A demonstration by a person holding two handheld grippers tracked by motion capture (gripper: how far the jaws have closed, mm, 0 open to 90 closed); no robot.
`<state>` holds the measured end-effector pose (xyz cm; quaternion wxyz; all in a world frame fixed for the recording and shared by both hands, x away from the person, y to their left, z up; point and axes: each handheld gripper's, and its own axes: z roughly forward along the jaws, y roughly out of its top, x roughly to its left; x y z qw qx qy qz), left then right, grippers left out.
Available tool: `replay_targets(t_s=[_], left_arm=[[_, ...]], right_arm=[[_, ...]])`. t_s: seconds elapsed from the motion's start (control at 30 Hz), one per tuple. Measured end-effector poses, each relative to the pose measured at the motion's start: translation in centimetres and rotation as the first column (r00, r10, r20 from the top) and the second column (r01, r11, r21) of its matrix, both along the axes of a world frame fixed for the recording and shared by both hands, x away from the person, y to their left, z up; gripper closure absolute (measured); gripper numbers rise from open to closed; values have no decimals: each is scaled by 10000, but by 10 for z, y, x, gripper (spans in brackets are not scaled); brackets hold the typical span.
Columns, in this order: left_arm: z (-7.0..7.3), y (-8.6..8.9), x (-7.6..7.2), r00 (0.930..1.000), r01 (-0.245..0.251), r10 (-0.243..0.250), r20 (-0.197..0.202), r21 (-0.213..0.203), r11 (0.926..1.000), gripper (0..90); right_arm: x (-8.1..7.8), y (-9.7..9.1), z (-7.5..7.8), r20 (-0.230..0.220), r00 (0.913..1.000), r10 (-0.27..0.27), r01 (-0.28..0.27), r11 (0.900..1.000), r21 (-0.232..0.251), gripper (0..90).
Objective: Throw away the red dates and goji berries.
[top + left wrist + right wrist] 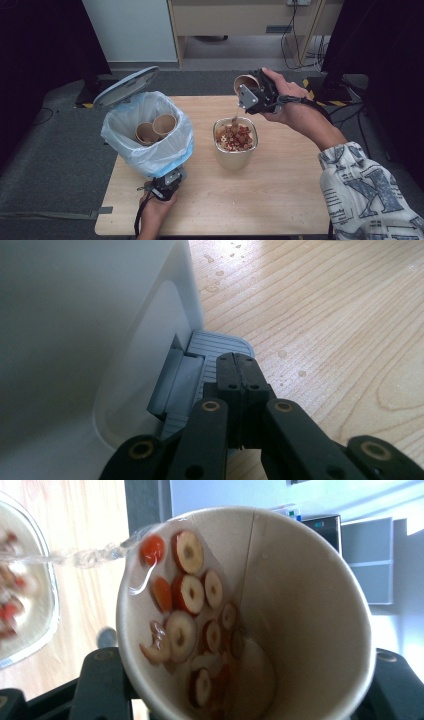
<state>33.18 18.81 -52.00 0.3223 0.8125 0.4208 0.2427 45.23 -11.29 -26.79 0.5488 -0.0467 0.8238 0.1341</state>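
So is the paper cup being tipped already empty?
No, the right gripper view shows the paper cup still holding fruit slices, with liquid streaming over its rim.

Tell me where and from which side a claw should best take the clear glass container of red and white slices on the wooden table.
Probably from above, on the rim of the clear glass container: one jaw outside a flat side wall, one just inside. It stands upright and open-topped with thin walls, and looks too broad to span. Coming from the near side avoids the tilted brown paper cup in the right claw, which hangs over its far edge.
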Motion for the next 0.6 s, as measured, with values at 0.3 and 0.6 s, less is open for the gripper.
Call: replay_targets(t_s=[0.3,0.6], left_arm=[[0,0,0,10000,-24,24,1,-32,10000,891],[0,0,0,10000,15,-15,2,9,10000,891]], right_arm=[[2,-1,-1,113,9998,-160,164,9990,-416,371],[1,-3,-2,167,9998,-141,149,9987,-486,371]])
